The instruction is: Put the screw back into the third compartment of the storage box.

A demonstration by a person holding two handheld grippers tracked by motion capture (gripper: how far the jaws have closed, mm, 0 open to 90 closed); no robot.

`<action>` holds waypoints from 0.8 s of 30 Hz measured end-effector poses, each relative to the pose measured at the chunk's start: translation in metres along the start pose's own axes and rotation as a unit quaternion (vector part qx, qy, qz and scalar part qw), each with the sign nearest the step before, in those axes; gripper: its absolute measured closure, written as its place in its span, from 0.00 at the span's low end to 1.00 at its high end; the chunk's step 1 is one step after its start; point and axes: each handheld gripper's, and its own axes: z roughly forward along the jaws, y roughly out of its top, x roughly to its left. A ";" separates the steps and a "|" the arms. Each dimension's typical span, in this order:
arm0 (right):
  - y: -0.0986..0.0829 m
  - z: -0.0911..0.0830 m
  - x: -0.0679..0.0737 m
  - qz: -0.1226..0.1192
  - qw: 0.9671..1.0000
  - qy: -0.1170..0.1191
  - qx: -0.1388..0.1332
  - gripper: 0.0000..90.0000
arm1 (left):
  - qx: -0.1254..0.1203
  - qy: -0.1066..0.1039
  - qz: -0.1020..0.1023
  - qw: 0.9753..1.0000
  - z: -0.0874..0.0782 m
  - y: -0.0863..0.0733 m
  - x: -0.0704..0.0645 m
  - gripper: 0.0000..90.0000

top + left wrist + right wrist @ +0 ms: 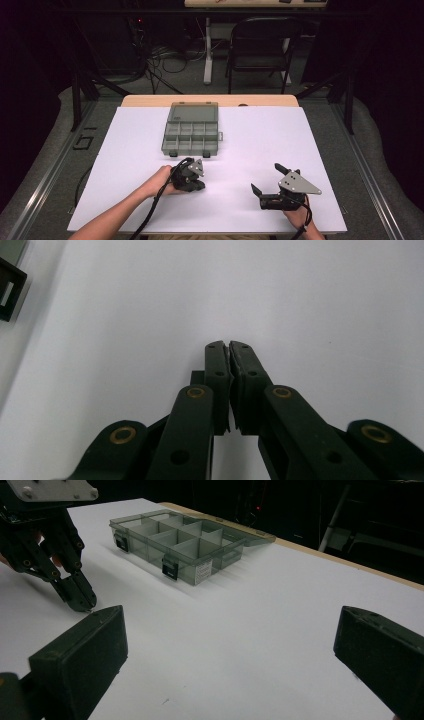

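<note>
Two black two-jaw grippers are sitting nearest to us on the white table sheet [260, 150]. We are holding the right gripper [268, 183] low over the near right part of the sheet with its jaws standing wide apart and nothing between them. We are resting the left gripper [198, 186] near the middle of the near edge, its jaws pressed together on nothing that we can make out, tips pointing down at the sheet [300, 305].

Farther out, well apart from both grippers, the grey translucent plastic compartment box [191, 137] is lying flat with its hinged lid [194, 112] folded open behind it. We are seeing rows of dividers and two dark latches [170, 570] on its near wall; whether the compartments hold anything, we cannot tell.

We are judging the box to be light, stiff and rather slick, so it is likely to slide on the sheet if pushed from one side. The thin walls and lid may flex or crack under a hard squeeze. We are favouring a hold on a side wall or the front rim beside a latch, with the other gripper steadying the opposite side.
</note>
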 end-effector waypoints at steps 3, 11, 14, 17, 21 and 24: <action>0.000 0.000 0.000 0.000 1.000 -0.001 0.001 0.00 | 0.003 -0.002 0.002 1.000 -0.001 0.000 0.000 0.97; 0.000 0.000 0.000 0.000 1.000 0.000 0.001 0.00 | 0.002 0.000 0.004 1.000 -0.008 0.001 0.003 0.97; 0.000 0.000 0.000 -0.001 1.000 -0.001 0.001 0.00 | 0.002 0.007 0.001 1.000 -0.014 0.001 0.008 0.97; 0.000 0.000 0.000 -0.001 1.000 -0.001 0.002 0.00 | 0.000 0.012 -0.002 1.000 -0.017 0.000 0.011 0.97; 0.000 0.001 0.000 0.000 1.000 -0.001 0.003 0.00 | 0.003 0.020 -0.006 1.000 -0.021 -0.002 0.016 0.97; 0.000 0.001 0.000 0.001 1.000 -0.001 0.003 0.00 | 0.002 0.023 -0.013 1.000 -0.024 -0.003 0.022 0.97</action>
